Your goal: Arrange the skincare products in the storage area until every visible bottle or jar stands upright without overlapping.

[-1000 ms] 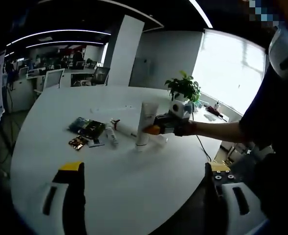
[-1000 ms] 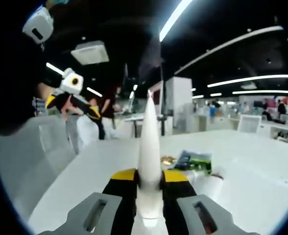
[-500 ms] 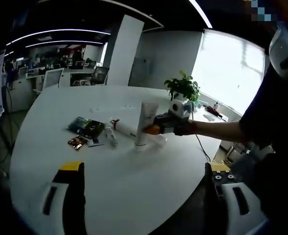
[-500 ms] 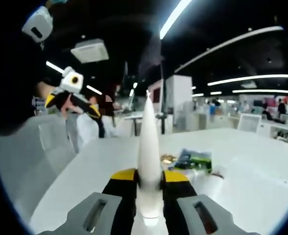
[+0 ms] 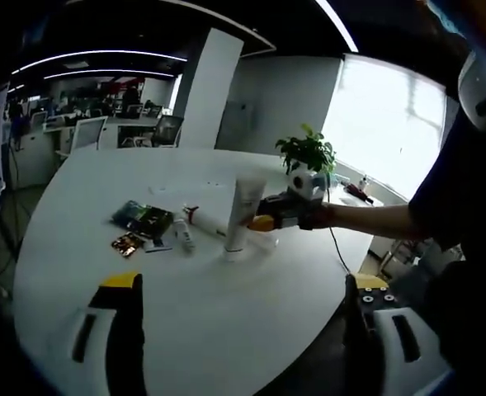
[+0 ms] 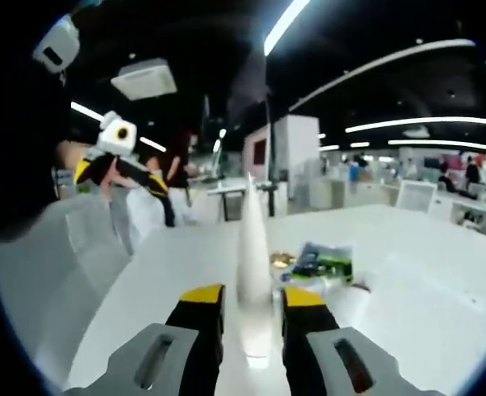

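The right gripper has its jaws apart on either side of the white tube, which stands upright on its cap near the middle of the round table, so the sound move is to back straight away without brushing it. The left gripper hangs open near the table's edge. Beyond the tube a smaller tube lies flat beside a green packet, likely next to be stood up.

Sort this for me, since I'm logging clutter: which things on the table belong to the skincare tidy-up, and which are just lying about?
Job:
- white tube, standing upright between the right gripper's jaws
- small tube, lying flat
- long white tube, lying flat

Lying about:
- green packet
- gold-patterned packet
- potted plant
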Action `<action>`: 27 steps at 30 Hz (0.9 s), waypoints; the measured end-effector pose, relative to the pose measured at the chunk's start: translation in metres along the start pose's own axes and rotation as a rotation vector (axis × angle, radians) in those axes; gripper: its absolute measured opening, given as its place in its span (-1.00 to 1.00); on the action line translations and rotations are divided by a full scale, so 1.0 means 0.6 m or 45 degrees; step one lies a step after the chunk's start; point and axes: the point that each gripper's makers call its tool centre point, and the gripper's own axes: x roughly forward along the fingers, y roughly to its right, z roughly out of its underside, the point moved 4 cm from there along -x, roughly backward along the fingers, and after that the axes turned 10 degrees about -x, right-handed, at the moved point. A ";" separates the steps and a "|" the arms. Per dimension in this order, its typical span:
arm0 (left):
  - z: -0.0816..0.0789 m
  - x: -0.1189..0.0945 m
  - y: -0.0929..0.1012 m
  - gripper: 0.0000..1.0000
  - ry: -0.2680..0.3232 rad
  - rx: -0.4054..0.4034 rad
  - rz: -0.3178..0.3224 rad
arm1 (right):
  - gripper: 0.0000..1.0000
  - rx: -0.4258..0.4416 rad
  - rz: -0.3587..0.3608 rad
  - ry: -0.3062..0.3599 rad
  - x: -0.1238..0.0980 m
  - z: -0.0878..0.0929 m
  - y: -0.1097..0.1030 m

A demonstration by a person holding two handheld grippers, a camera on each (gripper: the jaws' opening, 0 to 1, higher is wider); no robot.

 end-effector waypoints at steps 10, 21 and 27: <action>-0.005 -0.002 0.003 0.93 0.030 -0.043 0.020 | -0.40 0.047 0.050 -0.080 -0.033 -0.003 -0.017; -0.003 -0.014 0.000 0.93 0.009 -0.036 0.002 | -0.22 0.107 0.058 -0.130 -0.050 -0.020 -0.051; -0.010 -0.025 -0.006 0.92 0.013 -0.037 -0.008 | -0.05 0.130 0.071 -0.167 -0.060 -0.032 -0.077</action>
